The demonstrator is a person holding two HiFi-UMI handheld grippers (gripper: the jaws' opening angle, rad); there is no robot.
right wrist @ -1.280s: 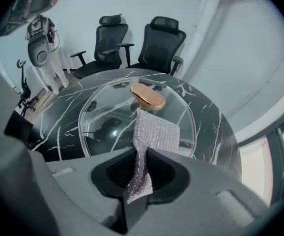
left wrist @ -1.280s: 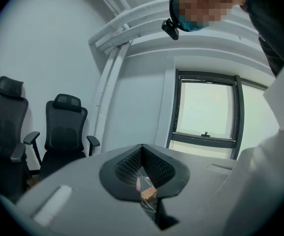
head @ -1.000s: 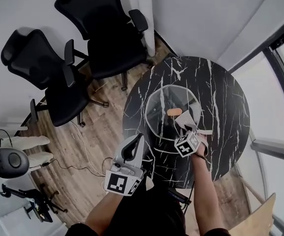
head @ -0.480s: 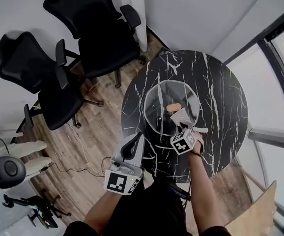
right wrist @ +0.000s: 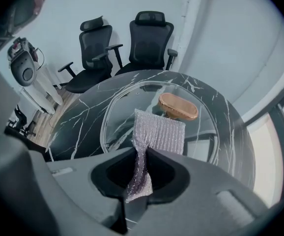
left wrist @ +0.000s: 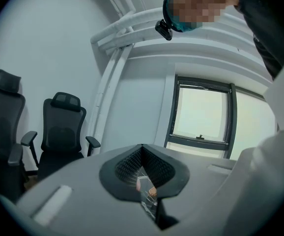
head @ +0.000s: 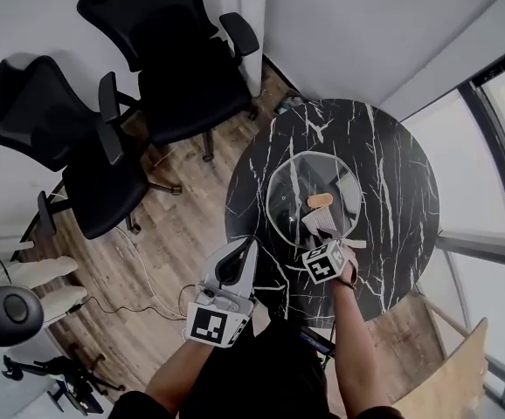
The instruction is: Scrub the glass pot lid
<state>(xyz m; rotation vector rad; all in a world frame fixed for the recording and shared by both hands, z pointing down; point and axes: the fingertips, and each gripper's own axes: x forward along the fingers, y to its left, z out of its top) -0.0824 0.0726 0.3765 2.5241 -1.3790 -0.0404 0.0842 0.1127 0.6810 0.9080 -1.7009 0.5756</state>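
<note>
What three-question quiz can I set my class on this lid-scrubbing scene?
1. True or false: the right claw is shut on the silvery scrub cloth.
2. Pick one: the glass pot lid lies on A) a sink, B) the black marble table, C) a stove.
3. Short answer: which claw holds nothing, the right one or the left claw?

Key: 1 true; 2 B; 3 the left, its jaws together.
</note>
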